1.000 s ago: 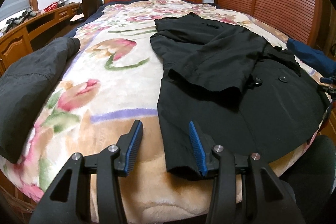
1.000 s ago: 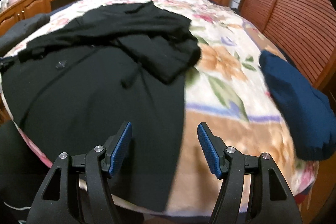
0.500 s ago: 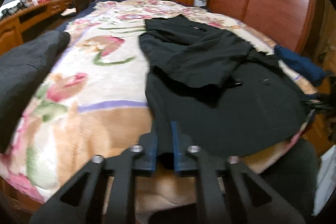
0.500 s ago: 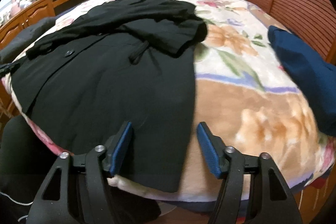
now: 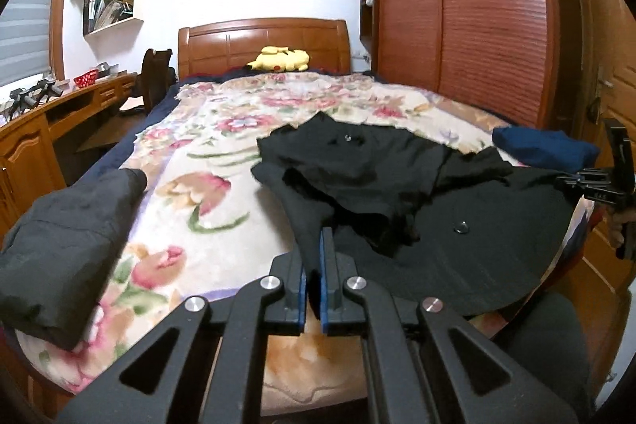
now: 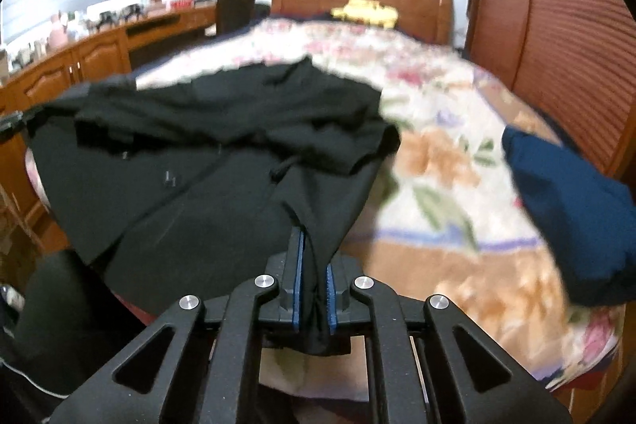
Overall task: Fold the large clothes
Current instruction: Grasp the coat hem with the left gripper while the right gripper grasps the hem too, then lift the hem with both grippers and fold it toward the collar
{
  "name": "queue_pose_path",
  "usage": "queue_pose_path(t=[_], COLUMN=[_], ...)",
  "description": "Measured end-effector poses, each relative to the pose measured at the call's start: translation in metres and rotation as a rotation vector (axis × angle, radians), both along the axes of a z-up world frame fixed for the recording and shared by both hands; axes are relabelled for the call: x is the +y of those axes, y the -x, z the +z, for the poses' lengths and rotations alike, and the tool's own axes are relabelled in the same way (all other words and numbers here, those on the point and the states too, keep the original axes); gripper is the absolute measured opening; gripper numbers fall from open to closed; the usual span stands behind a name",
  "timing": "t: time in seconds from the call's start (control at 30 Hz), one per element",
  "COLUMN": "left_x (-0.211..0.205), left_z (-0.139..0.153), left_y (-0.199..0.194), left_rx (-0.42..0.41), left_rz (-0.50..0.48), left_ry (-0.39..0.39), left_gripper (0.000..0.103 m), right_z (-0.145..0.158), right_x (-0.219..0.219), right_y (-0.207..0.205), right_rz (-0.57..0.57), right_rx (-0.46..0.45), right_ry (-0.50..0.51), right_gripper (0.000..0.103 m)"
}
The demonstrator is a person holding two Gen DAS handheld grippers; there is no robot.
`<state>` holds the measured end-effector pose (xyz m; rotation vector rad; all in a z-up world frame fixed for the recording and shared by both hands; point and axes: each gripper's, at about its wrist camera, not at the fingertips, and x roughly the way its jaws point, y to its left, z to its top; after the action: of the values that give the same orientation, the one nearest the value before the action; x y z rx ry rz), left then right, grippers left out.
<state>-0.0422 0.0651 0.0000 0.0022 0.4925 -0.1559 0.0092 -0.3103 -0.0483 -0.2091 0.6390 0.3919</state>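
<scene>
A large black coat [image 5: 457, 225] lies spread on the floral bed, sleeves folded across its upper part; it also shows in the right wrist view [image 6: 206, 161]. My left gripper [image 5: 314, 265] is shut on the coat's near left hem corner and holds it lifted off the bed. My right gripper [image 6: 312, 265] is shut on the coat's near right hem corner, the cloth bunched between its blue pads [image 6: 330, 285]. The right gripper also shows at the far right of the left wrist view [image 5: 596, 181].
A folded dark grey garment [image 5: 59, 245] lies at the bed's left edge. A navy garment [image 6: 572, 209] lies at the right edge. A yellow plush [image 5: 282, 58] sits by the headboard. A wooden desk [image 5: 39, 130] runs along the left, a wardrobe [image 5: 477, 6] along the right.
Both grippers went from open to shut on the coat's hem corners. Both have since risen, lifting the hem off the bed.
</scene>
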Motion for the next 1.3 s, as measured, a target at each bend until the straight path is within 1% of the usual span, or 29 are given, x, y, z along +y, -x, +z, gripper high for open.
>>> queue_pose_path(t=[0.17, 0.4, 0.63, 0.87, 1.07, 1.2, 1.3], left_x=[0.011, 0.013, 0.017, 0.017, 0.022, 0.027, 0.030], left_z=[0.025, 0.062, 0.098, 0.124, 0.139, 0.147, 0.146], left_y=[0.011, 0.033, 0.047, 0.073, 0.090, 0.095, 0.085], left_rx=[-0.055, -0.151, -0.223, -0.281, -0.310, -0.326, -0.309], left_rz=[0.005, 0.006, 0.008, 0.011, 0.014, 0.024, 0.033], left_ry=[0.026, 0.017, 0.008, -0.001, -0.015, -0.022, -0.025], left_gripper=[0.000, 0.000, 0.000, 0.000, 0.000, 0.000, 0.000], right_z=[0.038, 0.080, 0.113, 0.141, 0.160, 0.171, 0.173], right_x=[-0.004, -0.006, -0.008, -0.004, -0.002, 0.001, 0.003], right_y=[0.003, 0.023, 0.045, 0.062, 0.079, 0.086, 0.084], right_rz=[0.005, 0.025, 0.041, 0.045, 0.061, 0.069, 0.067], right_rx=[-0.066, -0.155, -0.225, -0.279, -0.313, -0.333, -0.345], right_ry=[-0.024, -0.037, -0.033, -0.012, 0.005, 0.010, 0.019], right_gripper=[0.006, 0.006, 0.006, 0.005, 0.005, 0.005, 0.005])
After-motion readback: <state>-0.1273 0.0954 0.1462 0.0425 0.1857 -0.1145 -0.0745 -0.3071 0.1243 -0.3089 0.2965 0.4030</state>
